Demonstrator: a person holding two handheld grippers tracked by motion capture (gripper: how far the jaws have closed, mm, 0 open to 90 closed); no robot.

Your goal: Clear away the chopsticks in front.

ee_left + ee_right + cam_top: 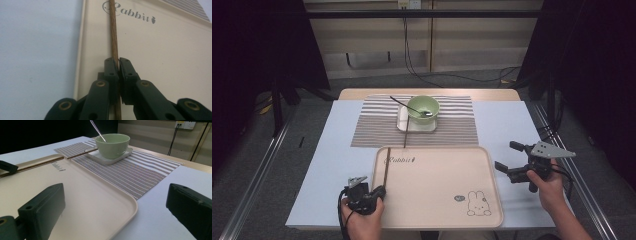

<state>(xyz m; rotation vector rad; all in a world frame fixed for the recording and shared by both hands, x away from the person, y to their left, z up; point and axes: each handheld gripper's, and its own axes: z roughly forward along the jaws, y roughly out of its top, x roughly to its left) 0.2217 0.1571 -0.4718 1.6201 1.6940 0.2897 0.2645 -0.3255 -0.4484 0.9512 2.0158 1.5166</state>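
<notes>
At the near left corner of the cream tray (437,200), the left gripper (118,65) is clamped on a brown chopstick (113,37) lying along the tray's left edge, pointing far toward the green bowl (423,108). The right gripper (511,161) hovers wide open, empty, just right of the tray over the worktop (327,150).

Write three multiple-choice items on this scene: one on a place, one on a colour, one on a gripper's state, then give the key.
1. Where does the green bowl sit?
A. on the white square plate
B. on the tray
C. on the floor

2. What colour is the tray?
A. blue
B. beige
C. black

3. How is the left gripper?
A. open over the bowl
B. shut on the chopstick
C. open wide

Key: 1 A, the plate shows under the bowl; 2 B, its surface is beige; 3 B, the jaws pinch the brown stick.
</notes>
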